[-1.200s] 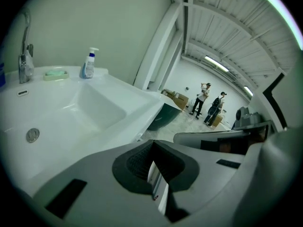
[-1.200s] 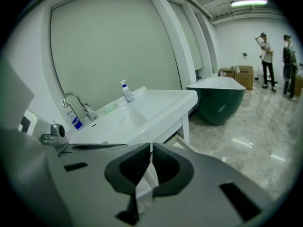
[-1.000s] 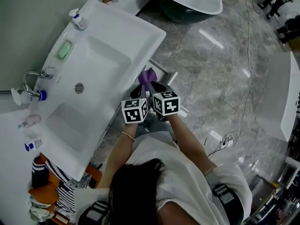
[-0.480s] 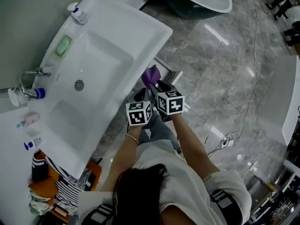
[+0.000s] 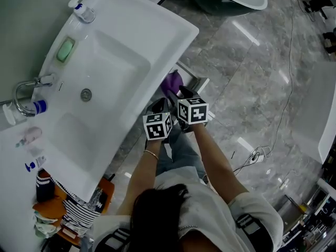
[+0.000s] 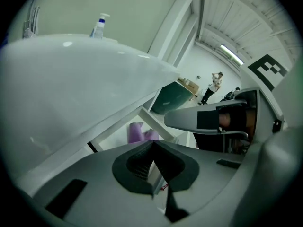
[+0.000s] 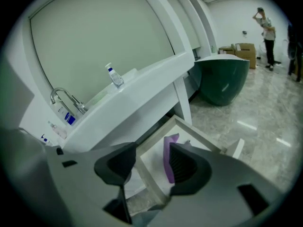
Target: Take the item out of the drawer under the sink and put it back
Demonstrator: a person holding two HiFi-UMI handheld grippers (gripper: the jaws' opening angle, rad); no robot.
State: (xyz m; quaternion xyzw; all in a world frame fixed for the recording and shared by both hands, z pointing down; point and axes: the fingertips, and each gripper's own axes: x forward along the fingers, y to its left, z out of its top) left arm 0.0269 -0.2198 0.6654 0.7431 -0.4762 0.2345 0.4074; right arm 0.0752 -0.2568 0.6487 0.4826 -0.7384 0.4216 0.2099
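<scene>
The white drawer (image 5: 192, 79) under the sink (image 5: 121, 62) stands pulled out. A purple item (image 5: 171, 82) lies inside it. My right gripper (image 5: 181, 94) hovers just above the drawer (image 7: 201, 132). Its jaws are opening. The purple item (image 7: 167, 159) lies in the drawer beyond them, partly hidden by the right pad, and neither pad presses on it. My left gripper (image 5: 156, 106) sits close beside it under the sink's edge (image 6: 71, 89), pads together with nothing between them (image 6: 152, 144). The purple item (image 6: 137, 132) shows past its tips.
On the sink stand a soap dispenser (image 5: 81, 12), a green soap bar (image 5: 65, 50) and a faucet (image 5: 29, 96). A dark green tub (image 7: 222, 82) stands on the marble floor to the right. A cable (image 5: 257, 154) lies on the floor. A person (image 7: 267, 27) stands far off.
The head camera has shifted a little. Both grippers stay side by side over the open drawer, and the purple item lies in the same spot.
</scene>
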